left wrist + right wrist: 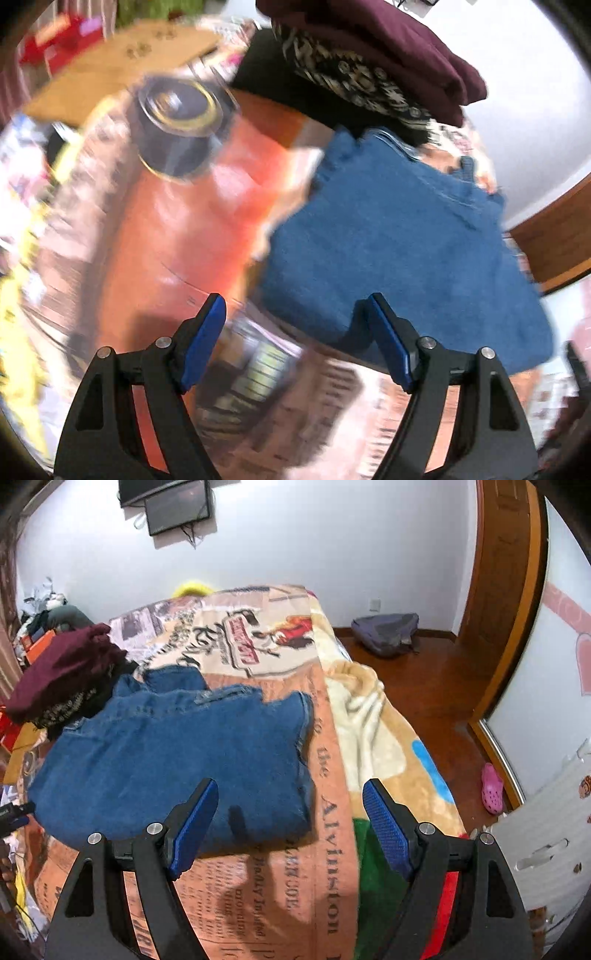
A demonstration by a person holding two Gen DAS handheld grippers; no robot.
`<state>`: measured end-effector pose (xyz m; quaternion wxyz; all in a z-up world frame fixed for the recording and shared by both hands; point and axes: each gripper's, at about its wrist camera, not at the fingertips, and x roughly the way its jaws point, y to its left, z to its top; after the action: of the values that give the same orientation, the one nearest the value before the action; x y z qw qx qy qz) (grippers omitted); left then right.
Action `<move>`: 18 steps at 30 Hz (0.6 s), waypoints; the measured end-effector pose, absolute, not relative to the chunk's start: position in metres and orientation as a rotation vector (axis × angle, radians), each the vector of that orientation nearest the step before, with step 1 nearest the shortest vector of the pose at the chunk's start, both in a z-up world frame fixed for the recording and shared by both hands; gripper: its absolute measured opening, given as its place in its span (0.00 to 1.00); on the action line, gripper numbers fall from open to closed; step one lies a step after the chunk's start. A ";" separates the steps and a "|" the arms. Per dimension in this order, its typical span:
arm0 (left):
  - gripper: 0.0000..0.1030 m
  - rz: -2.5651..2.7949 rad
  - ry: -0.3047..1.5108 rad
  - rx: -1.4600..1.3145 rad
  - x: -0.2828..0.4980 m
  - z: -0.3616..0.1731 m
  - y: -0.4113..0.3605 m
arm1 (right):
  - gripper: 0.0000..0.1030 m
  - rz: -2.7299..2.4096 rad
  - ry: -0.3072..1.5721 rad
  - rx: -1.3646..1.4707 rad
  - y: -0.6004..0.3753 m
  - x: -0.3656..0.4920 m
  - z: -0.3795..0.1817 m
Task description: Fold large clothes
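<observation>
Garment: denim garment [173,753], folded, lying on the blanket-covered bed [332,738], beside a maroon pile [62,664].
Handling: judged heavy, stiff, non-slip.
Grasp point: a thick folded edge.
Jaws: left gripper [295,332] and right gripper [291,819] spread, empty.

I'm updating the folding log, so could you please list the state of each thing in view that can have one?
Denim garment: folded, lying flat on the blanket, not held.
Maroon garment: folded, on top of a stack.
Patterned garment: folded, under the maroon one.
Blanket: spread over the bed, rumpled at one edge.
Left gripper: open, empty.
Right gripper: open, empty.
</observation>
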<state>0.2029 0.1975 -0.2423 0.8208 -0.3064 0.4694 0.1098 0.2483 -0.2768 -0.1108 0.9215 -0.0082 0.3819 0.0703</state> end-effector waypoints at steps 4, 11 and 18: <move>0.75 0.156 1.023 -0.793 0.205 -0.258 0.194 | 0.76 0.213 0.754 -0.001 -0.257 0.249 -0.104; 0.77 0.049 0.990 -1.160 0.201 -0.293 0.209 | 0.76 0.321 0.777 -0.068 -0.212 0.253 -0.120; 0.79 0.036 0.992 -1.118 0.221 -0.285 0.200 | 0.81 0.330 0.819 -0.135 -0.187 0.256 -0.150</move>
<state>0.2213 0.2000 -0.2850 0.7334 -0.5085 0.4509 0.0164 0.2558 -0.1872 -0.1500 0.9019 -0.0650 0.3961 0.1596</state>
